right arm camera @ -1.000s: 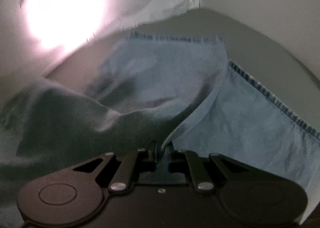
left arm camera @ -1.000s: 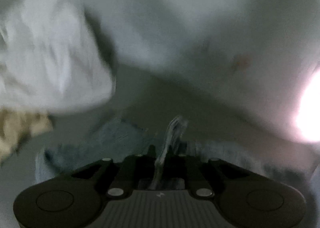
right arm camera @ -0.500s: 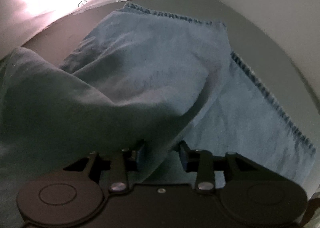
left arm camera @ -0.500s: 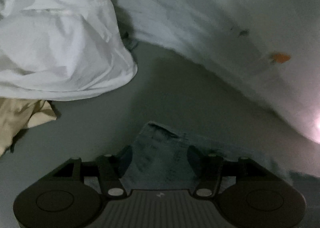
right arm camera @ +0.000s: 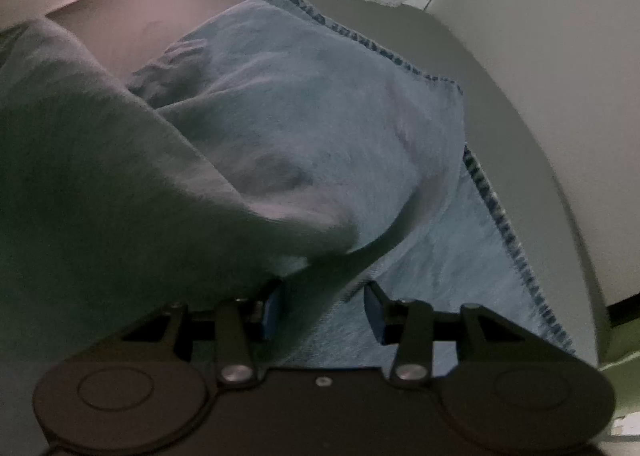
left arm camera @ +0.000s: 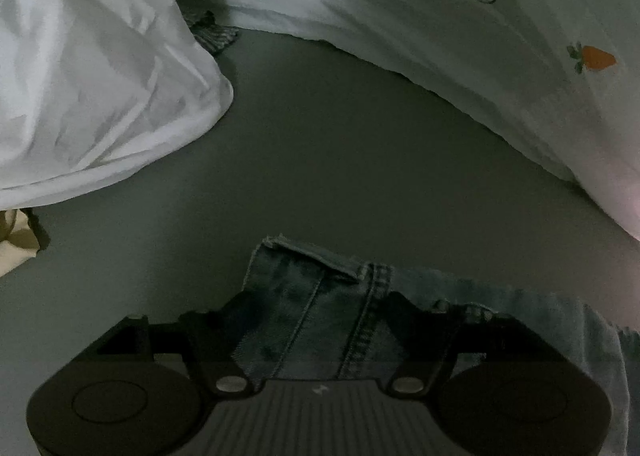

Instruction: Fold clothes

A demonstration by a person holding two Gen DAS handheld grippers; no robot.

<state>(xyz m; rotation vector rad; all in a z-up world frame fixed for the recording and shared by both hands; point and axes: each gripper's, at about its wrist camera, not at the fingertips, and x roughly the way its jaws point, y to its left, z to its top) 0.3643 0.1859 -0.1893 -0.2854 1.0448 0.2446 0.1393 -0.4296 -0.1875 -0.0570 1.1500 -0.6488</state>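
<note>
A blue denim garment (right arm camera: 320,128) lies on the grey surface (left arm camera: 340,160), partly doubled over itself, with a stitched hem along its right edge. In the left wrist view its seamed corner (left arm camera: 320,296) lies flat between my wide-open left gripper (left arm camera: 320,312). My right gripper (right arm camera: 324,304) is open too, its blue pads (right arm camera: 376,310) spread apart over a raised fold of the denim. Neither gripper holds cloth.
A crumpled white garment (left arm camera: 92,68) sits at the far left, with a beige cloth (left arm camera: 16,244) below it. A white sheet with a carrot print (left arm camera: 592,58) borders the back. A pale wall (right arm camera: 560,56) rises at the right.
Both grippers were shut on the denim one second ago. Both have opened and let go, and the denim has dropped flat onto the surface.
</note>
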